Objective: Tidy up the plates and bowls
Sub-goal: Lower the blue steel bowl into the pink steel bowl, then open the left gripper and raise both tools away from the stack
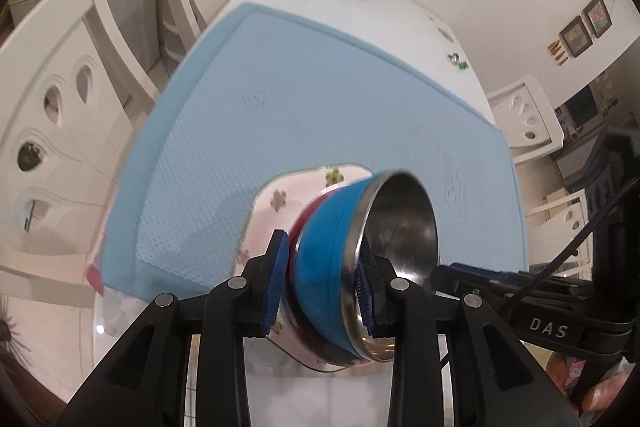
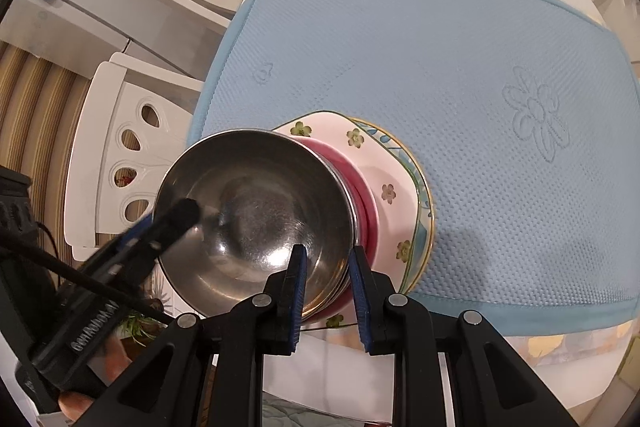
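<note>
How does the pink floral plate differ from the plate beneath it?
The pink floral plate is squarish with rounded corners; the plate beneath is round. The pink one carries small flowers; the lower one shows a gold edge with blue markings. The pink one sits directly under the bowls; the lower one rests on the mat. Both lie flat.

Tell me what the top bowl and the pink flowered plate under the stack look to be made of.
Top bowl: polished metal inside, probably stainless steel, showing mirror-like reflections; its outer wall is matte blue, maybe plastic or a coating. Pink flowered plate: glazed ceramic by its glossy sheen and printed flowers, though melamine can't be ruled out.
</note>
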`<action>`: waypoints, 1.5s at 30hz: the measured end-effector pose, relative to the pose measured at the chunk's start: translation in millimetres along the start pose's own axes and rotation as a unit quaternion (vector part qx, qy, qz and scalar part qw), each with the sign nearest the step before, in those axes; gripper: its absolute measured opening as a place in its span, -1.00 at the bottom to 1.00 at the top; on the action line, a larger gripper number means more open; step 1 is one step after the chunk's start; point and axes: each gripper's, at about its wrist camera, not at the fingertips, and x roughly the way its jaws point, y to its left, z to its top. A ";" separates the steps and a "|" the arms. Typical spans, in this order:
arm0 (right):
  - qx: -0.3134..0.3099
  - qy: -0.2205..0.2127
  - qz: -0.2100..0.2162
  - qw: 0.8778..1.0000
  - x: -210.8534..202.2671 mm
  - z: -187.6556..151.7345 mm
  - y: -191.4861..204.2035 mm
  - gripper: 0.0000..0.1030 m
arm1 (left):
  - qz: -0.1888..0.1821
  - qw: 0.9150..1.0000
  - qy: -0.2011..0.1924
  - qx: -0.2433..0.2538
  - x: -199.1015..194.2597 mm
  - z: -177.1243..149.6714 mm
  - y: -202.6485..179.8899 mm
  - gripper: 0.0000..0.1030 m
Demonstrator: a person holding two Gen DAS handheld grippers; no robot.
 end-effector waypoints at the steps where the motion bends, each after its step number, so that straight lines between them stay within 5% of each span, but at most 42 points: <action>1: 0.001 0.000 0.000 1.000 -0.6 0.0 -0.9 -0.57 | -0.001 1.000 -0.003 0.000 -1.7 0.9 0.8 -0.45; 20: 0.020 0.007 -0.005 1.000 4.0 -1.8 -13.2 -0.57 | -0.007 1.000 0.030 -0.005 37.4 -4.7 14.7 -0.45; 30: 0.030 0.014 0.019 0.999 4.9 -13.4 -22.3 -0.57 | -0.005 0.997 -0.016 0.076 -0.1 2.5 -4.5 -0.48; 38: 0.021 -0.076 -0.004 0.997 -33.3 -22.8 -19.2 -0.57 | -0.025 0.993 -0.056 0.099 -28.5 19.6 -27.2 -0.48; 45: 0.034 -0.157 -0.051 0.986 -76.8 -25.5 -20.1 -0.56 | -0.032 0.977 -0.126 0.171 -68.9 27.7 -78.2 -0.43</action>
